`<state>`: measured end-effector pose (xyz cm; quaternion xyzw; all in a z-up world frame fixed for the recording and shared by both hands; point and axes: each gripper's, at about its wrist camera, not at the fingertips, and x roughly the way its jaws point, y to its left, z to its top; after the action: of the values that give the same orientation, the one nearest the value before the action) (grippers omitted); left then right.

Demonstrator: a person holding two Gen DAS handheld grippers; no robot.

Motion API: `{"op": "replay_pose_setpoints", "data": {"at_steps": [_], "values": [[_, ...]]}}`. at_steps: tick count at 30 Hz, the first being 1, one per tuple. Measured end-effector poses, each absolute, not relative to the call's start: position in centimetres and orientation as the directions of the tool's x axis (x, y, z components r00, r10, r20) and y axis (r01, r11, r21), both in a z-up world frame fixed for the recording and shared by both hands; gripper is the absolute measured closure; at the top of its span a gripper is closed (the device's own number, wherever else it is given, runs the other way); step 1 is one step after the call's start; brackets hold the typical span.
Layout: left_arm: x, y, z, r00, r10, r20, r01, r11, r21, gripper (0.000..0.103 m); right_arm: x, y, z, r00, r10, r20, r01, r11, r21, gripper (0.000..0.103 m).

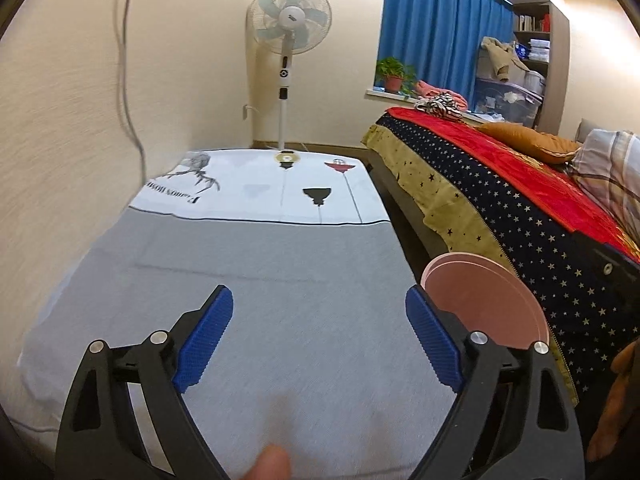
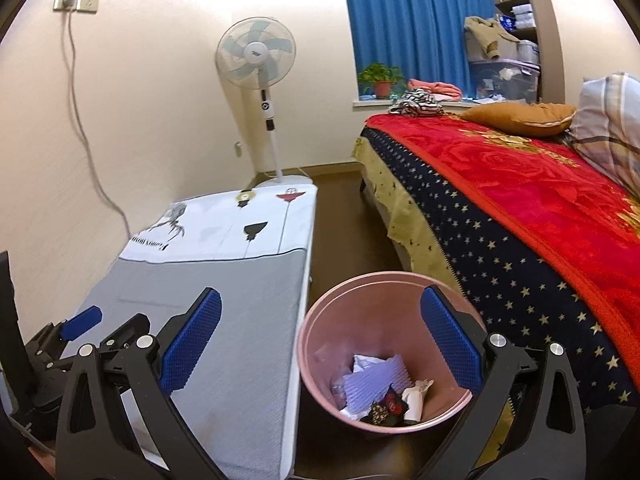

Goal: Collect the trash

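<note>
Left wrist view: left tool point(image 1: 319, 334) over the bench point(image 1: 280, 272), blue pads spread wide, nothing between them. Grey cloth on the near part of the bench, white printed panel at the far end. Pink bin point(image 1: 486, 300) just right of the right pad, off the bench edge, partly hidden behind that finger; only rim and upper inner wall visible, contents not visible from here. Fingertip-like blur at bottom centre, can't tell more.

Right wrist view: right tool point(image 2: 320, 336) spread wide as well, holding nothing. Left pad over the bench edge point(image 2: 224, 320), right pad over the far-right inner wall of the bin point(image 2: 320, 320). Bin on the floor, in the gap between bench and bed point(image 2: 520, 208), close to both. Trash point(image 2: 380, 392) lying in the bin bottom: crumpled white paper, pale ribbed foam sheet, clear wrapper, dark patterned scrap with red. Trash below and between the pads, nearer the right one, no contact. Left tool partly visible at far left, blue pad above the bench.

Background: standing fan point(image 2: 256, 54) by the wall beyond the bench, blue curtain point(image 2: 412, 20), potted plant point(image 2: 380, 78) on the sill, orange cushion point(image 2: 520, 118) on the bed.
</note>
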<state>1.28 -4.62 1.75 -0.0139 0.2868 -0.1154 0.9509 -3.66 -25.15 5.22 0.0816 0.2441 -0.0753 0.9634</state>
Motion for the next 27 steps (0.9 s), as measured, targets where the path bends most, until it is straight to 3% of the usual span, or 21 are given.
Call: {"op": "replay_pose_setpoints", "data": {"at_steps": [10,27], "values": [[-0.3,-1.9,1.4,0.818,-0.148,-0.557,0.114,0.989,-0.095,0.008,-2.9,-23.5,3.8,0.844,-0.106,-0.526,0.173,0.982,0.080,0.005],[0.7,0.0,0.8,0.829,-0.103,-0.549,0.060,0.994,-0.094,0.008,-0.6,-20.7,2.2,0.824,-0.074,-0.561,0.133,0.989,0.064,0.005]]}}
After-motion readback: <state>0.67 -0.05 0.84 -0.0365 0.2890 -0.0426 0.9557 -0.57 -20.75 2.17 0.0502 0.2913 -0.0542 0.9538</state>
